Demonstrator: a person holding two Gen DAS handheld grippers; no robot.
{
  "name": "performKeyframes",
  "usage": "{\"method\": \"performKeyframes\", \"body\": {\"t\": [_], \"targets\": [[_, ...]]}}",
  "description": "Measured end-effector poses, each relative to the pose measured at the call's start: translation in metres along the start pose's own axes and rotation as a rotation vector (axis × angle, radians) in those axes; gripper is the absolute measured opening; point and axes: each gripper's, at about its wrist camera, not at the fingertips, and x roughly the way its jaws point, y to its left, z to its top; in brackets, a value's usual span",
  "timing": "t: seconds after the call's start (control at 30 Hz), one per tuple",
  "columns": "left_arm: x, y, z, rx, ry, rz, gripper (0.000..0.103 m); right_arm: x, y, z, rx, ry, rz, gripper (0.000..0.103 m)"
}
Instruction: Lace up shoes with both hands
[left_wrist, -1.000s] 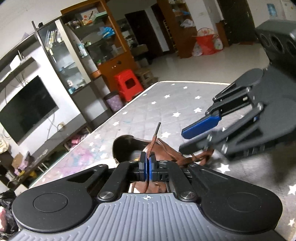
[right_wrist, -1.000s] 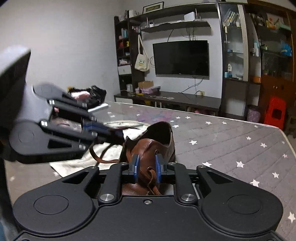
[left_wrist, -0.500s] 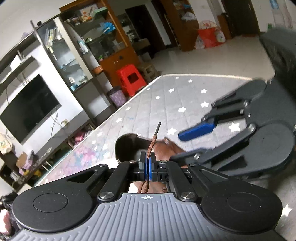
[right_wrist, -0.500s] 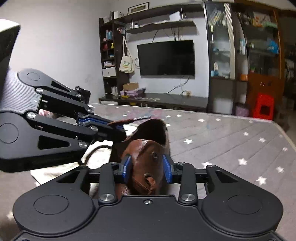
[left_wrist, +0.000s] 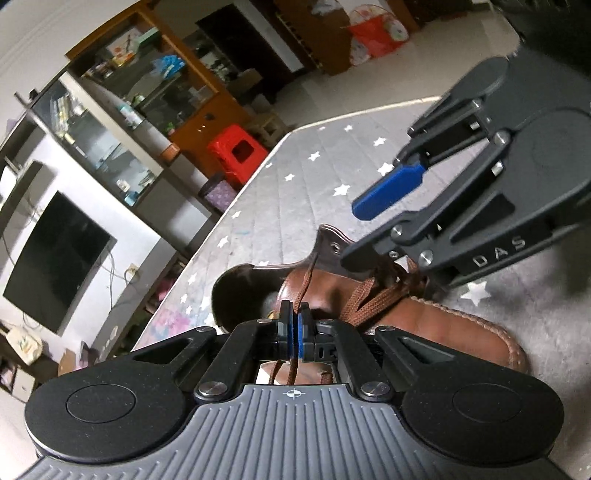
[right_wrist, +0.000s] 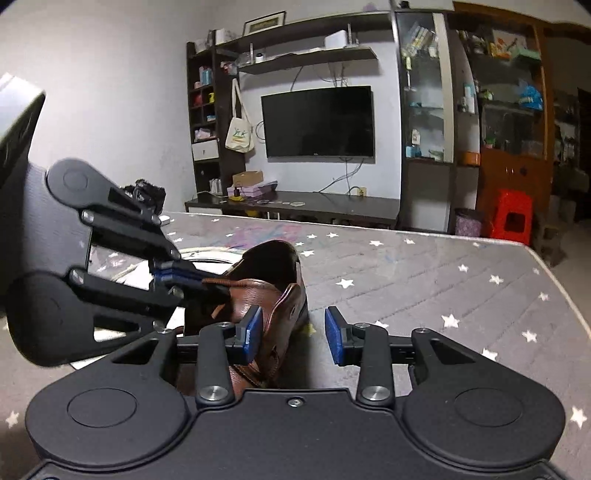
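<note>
Left gripper (left_wrist: 294, 334): clamped tight on brown woven shoelace (left_wrist: 373, 299) | right gripper (right_wrist: 293, 338): fingers parted, holding nothing, astride the flap | brown leather shoe (left_wrist: 436, 328): on grey star-print mattress (right_wrist: 443, 280)

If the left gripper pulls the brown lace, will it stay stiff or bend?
The lace probably bends: it is flat woven cord, curving loosely over the shoe. It may slip little, since the left gripper pinches it flat.
</note>
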Motion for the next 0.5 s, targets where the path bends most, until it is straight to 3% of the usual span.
{"method": "performKeyframes", "body": {"t": [0.5], "targets": [[0.0110, -0.0049, 0.0047, 0.156, 0.014, -0.002, 0.002, -0.0034, -0.0046, -0.0026, 0.018, -0.006, 0.008, 0.042]]}}
